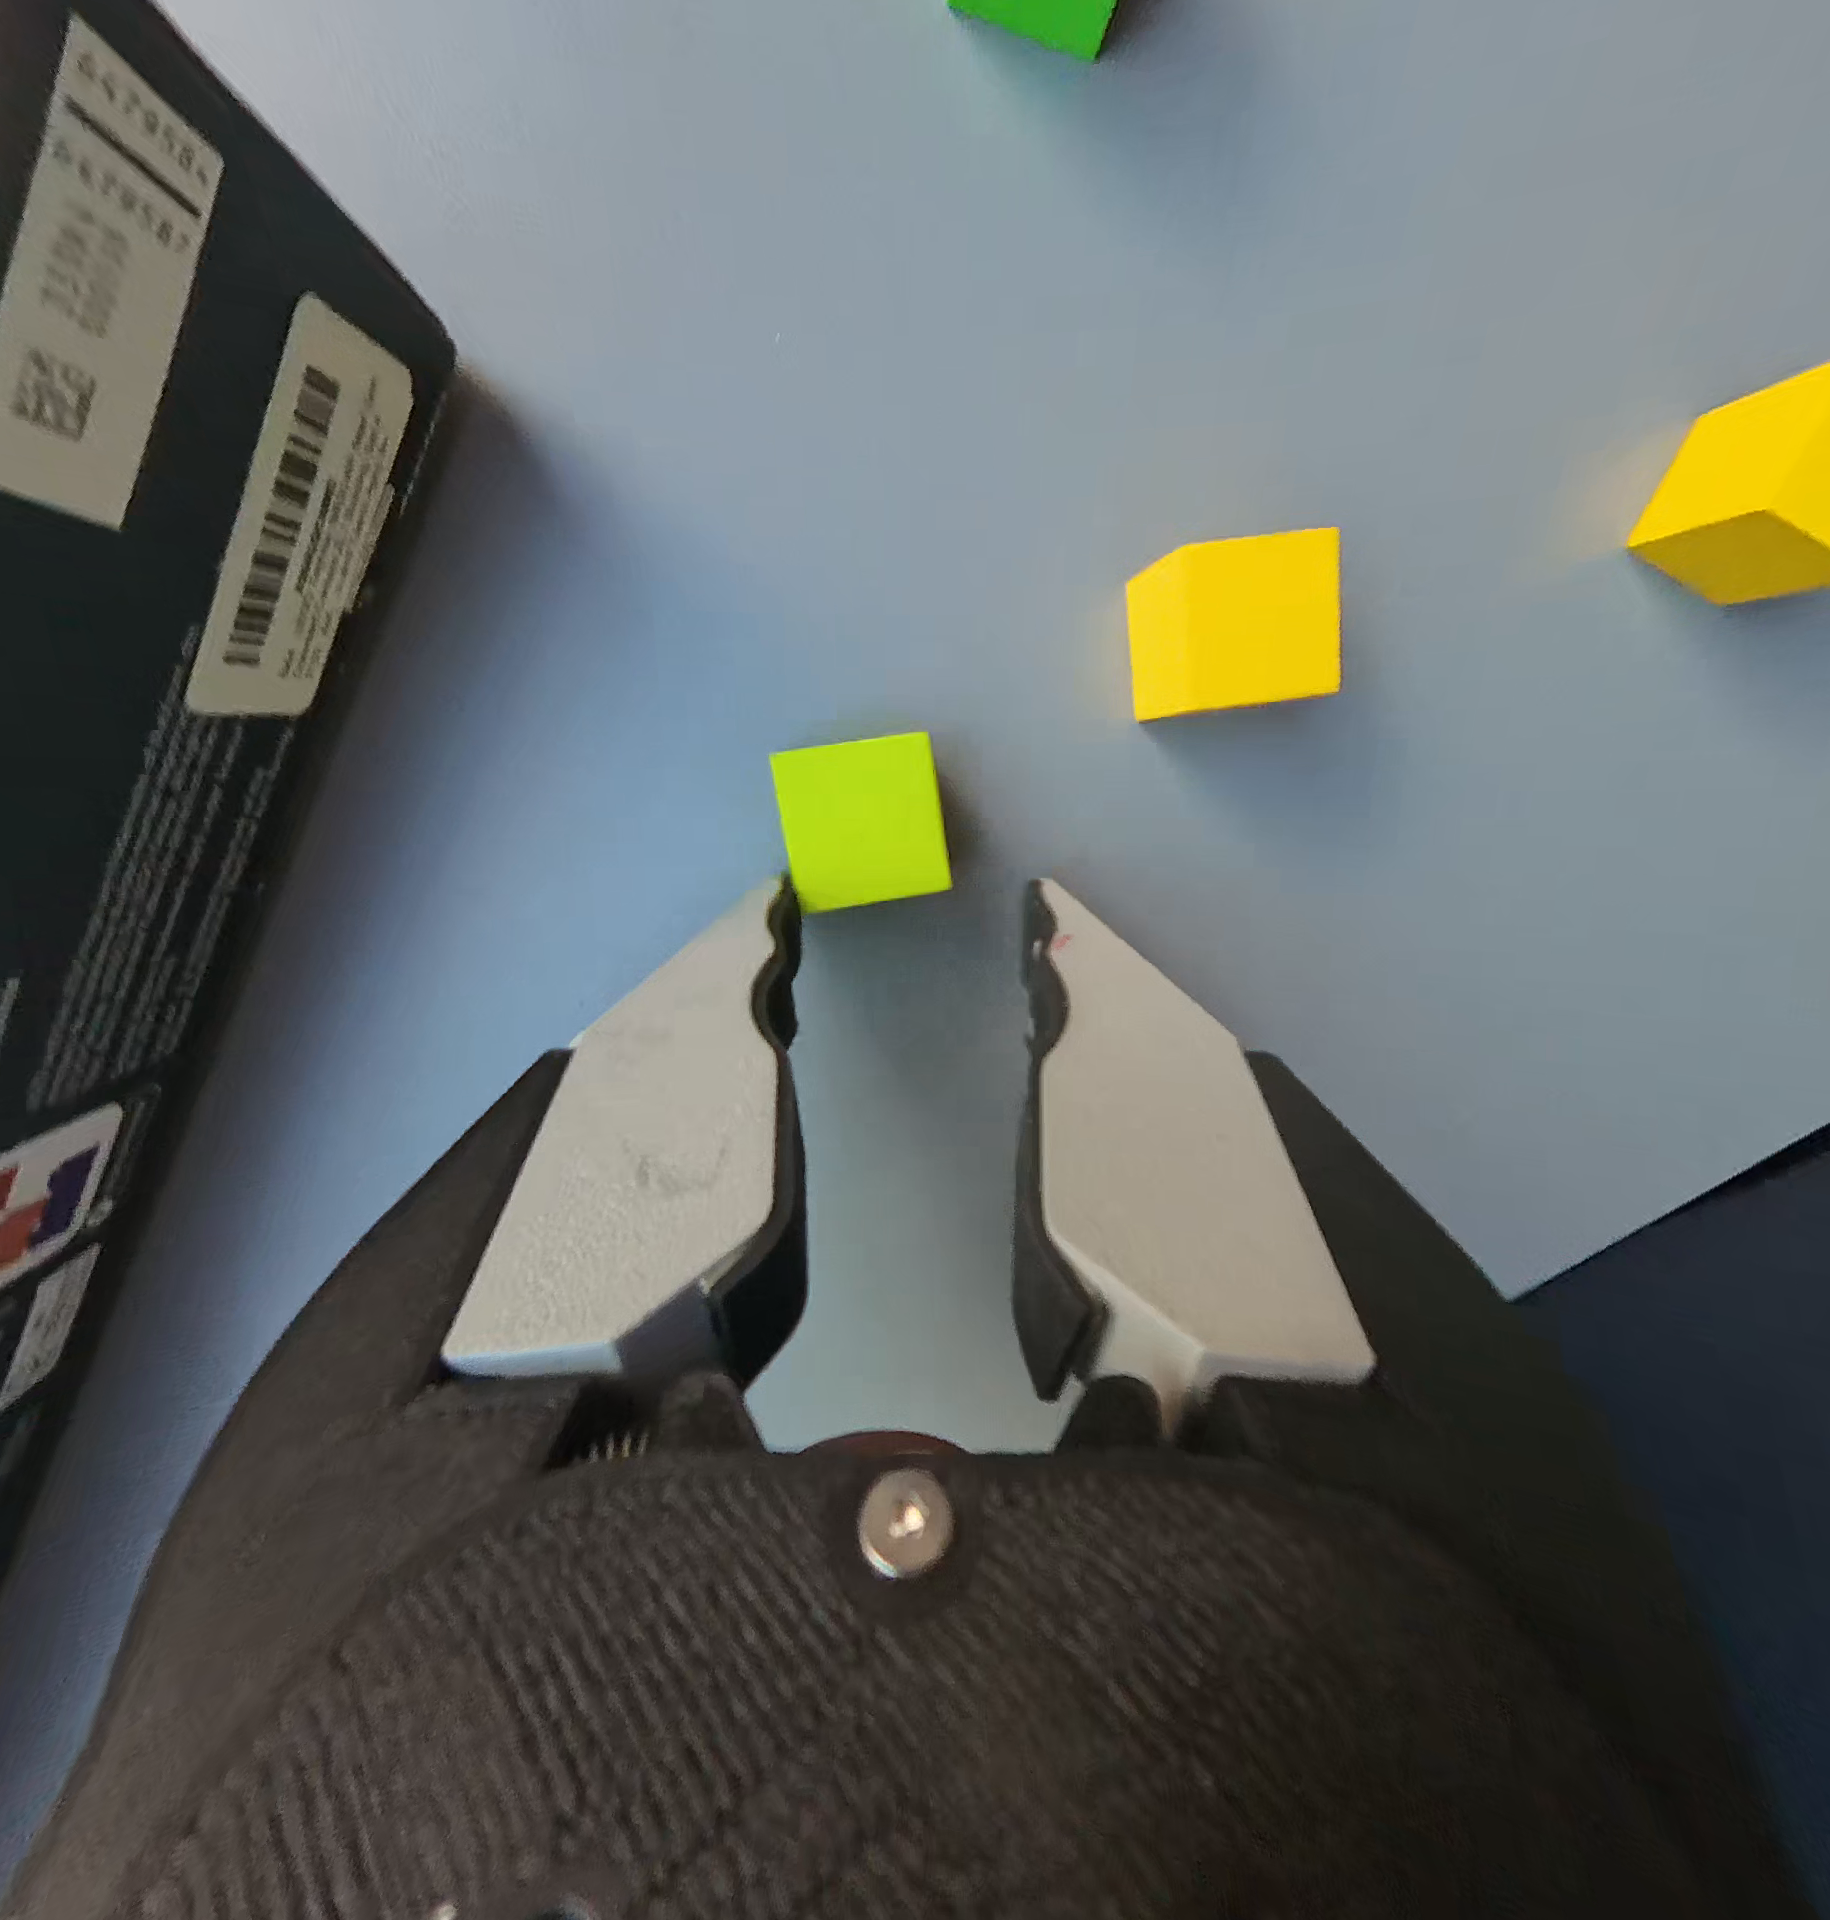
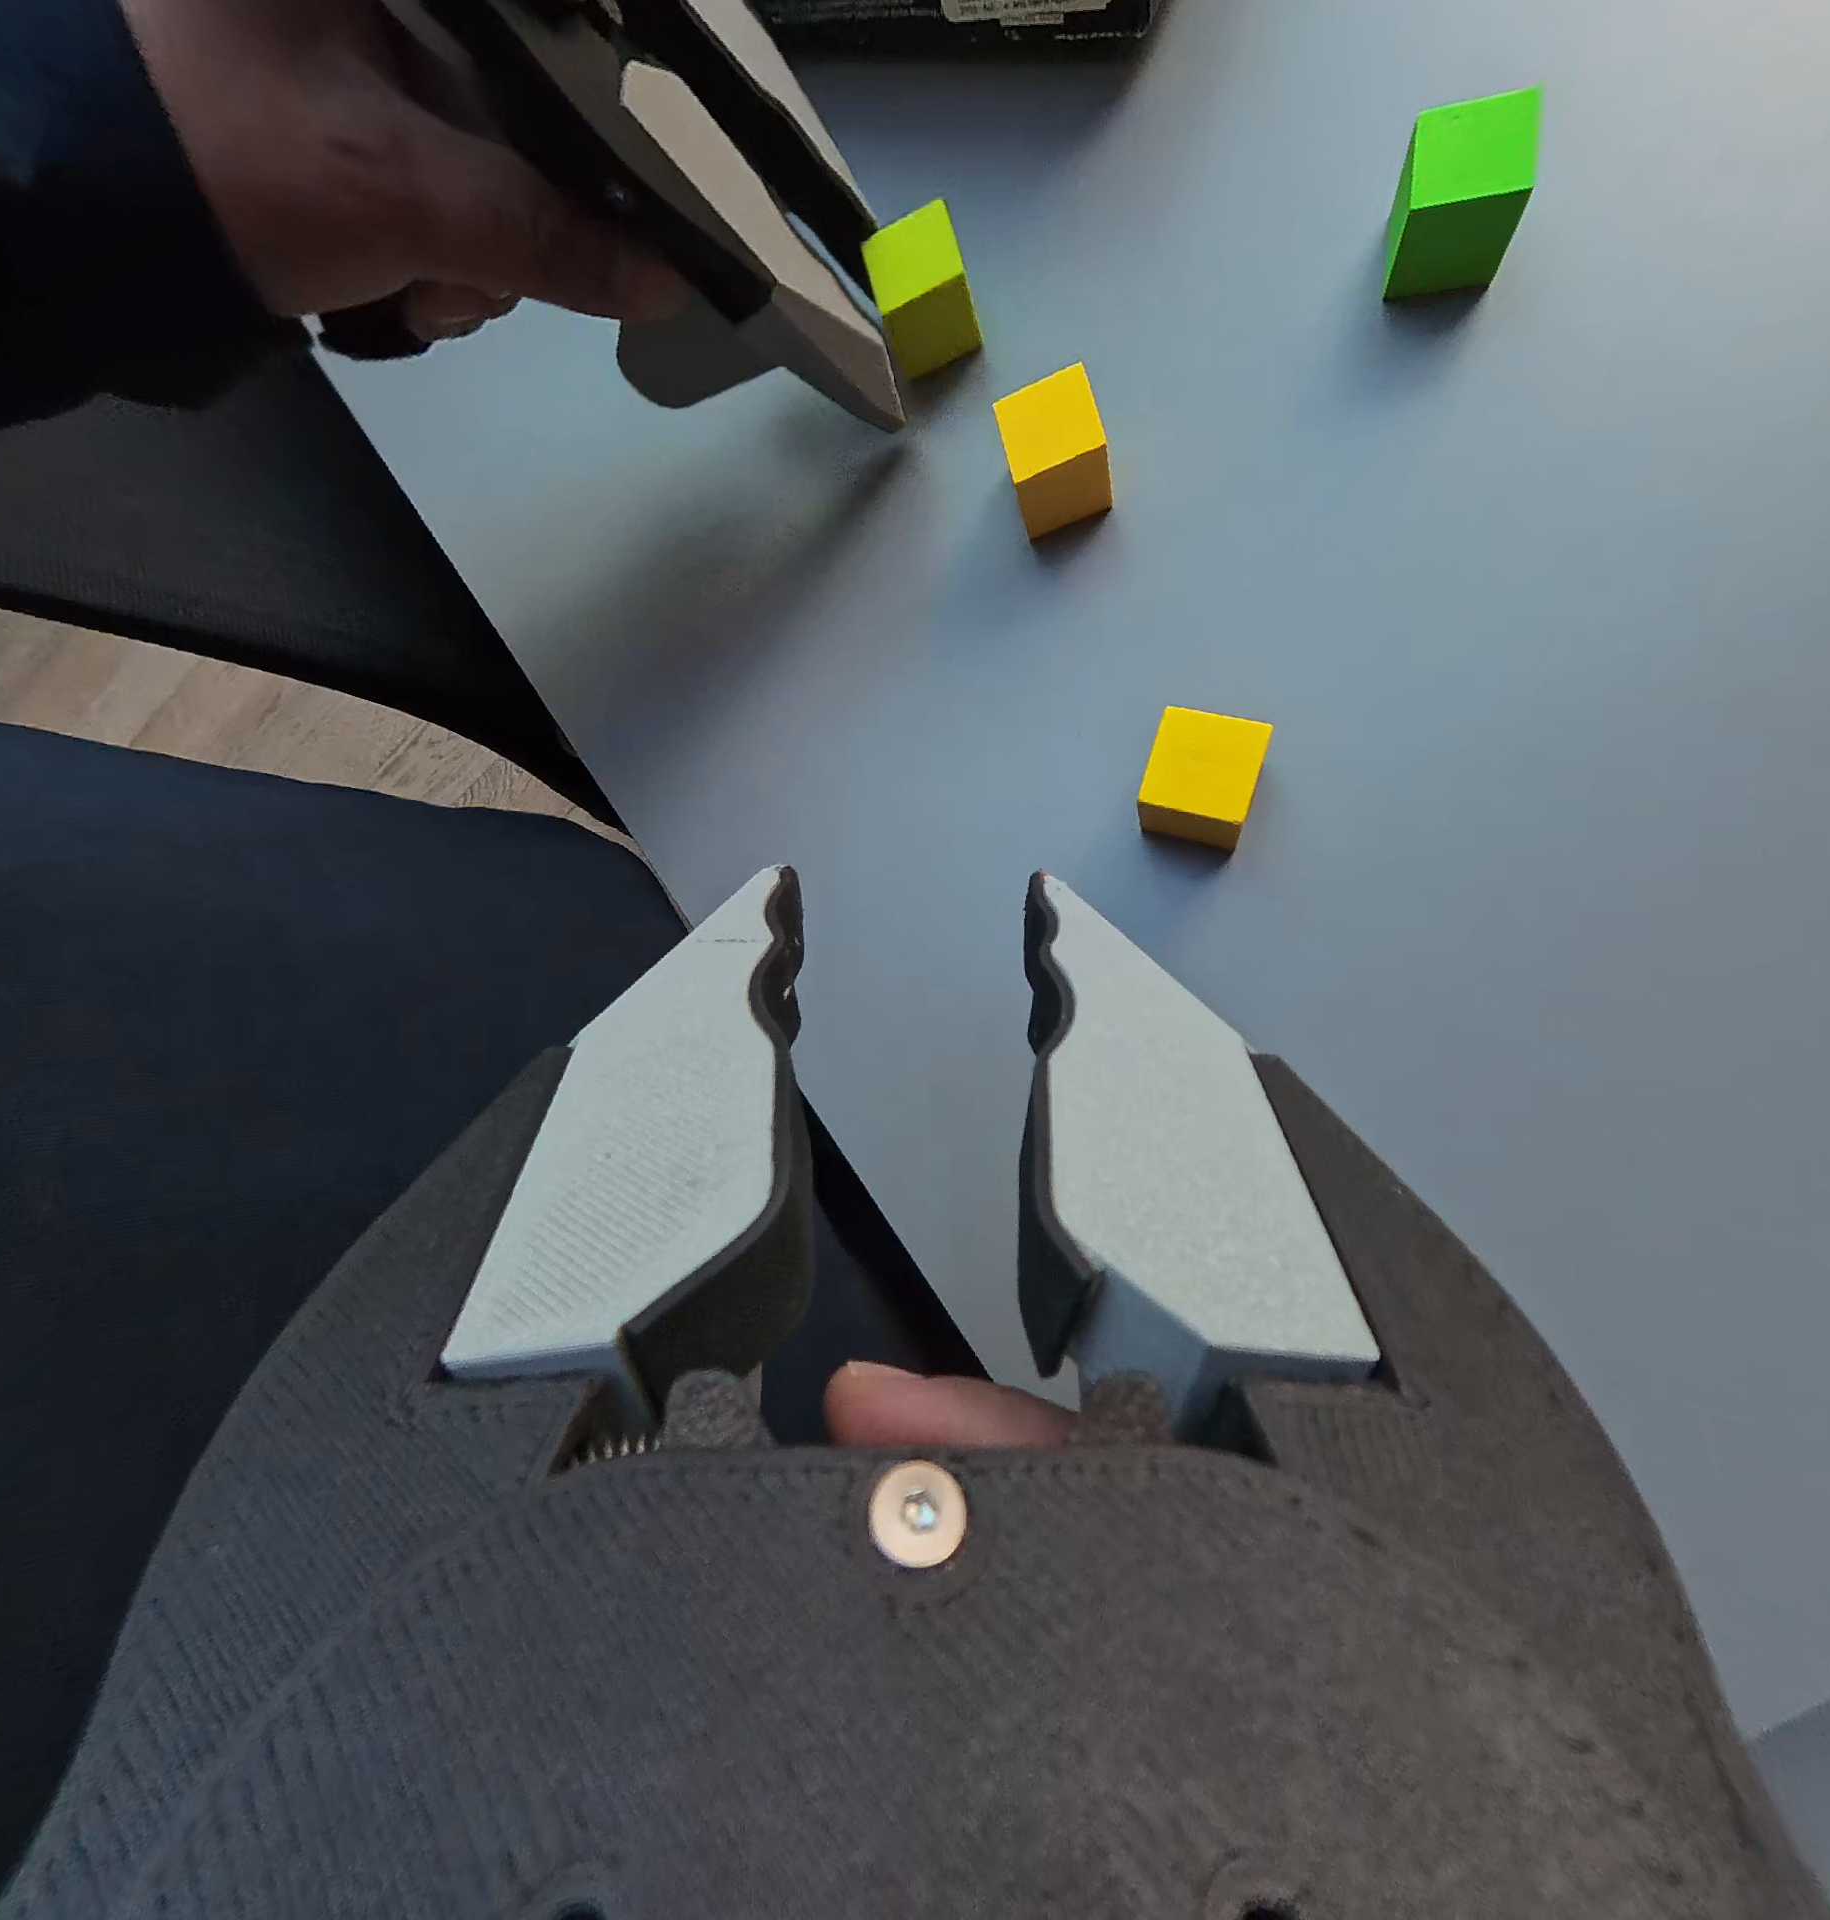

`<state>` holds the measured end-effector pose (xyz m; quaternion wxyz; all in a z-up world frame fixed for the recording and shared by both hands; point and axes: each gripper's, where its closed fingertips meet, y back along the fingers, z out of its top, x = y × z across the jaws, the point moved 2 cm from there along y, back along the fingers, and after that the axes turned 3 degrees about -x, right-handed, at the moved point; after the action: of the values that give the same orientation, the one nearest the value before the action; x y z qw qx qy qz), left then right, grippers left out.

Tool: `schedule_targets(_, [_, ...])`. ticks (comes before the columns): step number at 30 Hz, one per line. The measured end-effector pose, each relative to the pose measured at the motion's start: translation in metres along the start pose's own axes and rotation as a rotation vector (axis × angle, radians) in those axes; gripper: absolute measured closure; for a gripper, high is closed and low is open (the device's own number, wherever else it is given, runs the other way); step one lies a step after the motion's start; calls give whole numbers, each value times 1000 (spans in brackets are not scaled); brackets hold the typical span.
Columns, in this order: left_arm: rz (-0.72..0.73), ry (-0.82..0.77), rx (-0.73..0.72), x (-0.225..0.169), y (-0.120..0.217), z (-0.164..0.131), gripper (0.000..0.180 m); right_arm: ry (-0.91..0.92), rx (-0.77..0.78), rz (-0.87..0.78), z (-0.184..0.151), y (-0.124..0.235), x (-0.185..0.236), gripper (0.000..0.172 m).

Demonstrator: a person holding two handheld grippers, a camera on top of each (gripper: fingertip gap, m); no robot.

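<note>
Just beyond the left gripper's (image 1: pixel 911 894) spread, empty tips sat a lime-green cube (image 1: pixel 861 821), nudging its left fingertip (image 1: pixel 771 914); the right gripper (image 2: pixel 911 894), also spread and empty, hovered lower in frame, nearest a yellow cube (image 2: pixel 1202 774).

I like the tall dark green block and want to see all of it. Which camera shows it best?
The right wrist view: the tall dark green block stands whole and upright on the blue table, far from both grippers. The left wrist view catches only its bottom corner, cut off at the top edge.
</note>
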<state>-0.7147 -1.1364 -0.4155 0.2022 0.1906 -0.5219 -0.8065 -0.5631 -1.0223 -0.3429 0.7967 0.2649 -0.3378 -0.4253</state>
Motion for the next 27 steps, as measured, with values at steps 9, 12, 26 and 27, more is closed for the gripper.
schedule_targets(9, [-161,-142,34,-23,0,-7,168,12,1,-10,2,-1,-8,133])
schedule_targets(12, [-167,-114,23,-26,4,-16,168,11,2,-2,5,-4,-10,133])
schedule_targets(26, [50,-147,22,-14,26,-69,137,359,130,-45,59,-65,-31,136])
schedule_targets(27, [47,-141,23,-14,27,-73,137,385,145,-38,64,-73,-32,136])
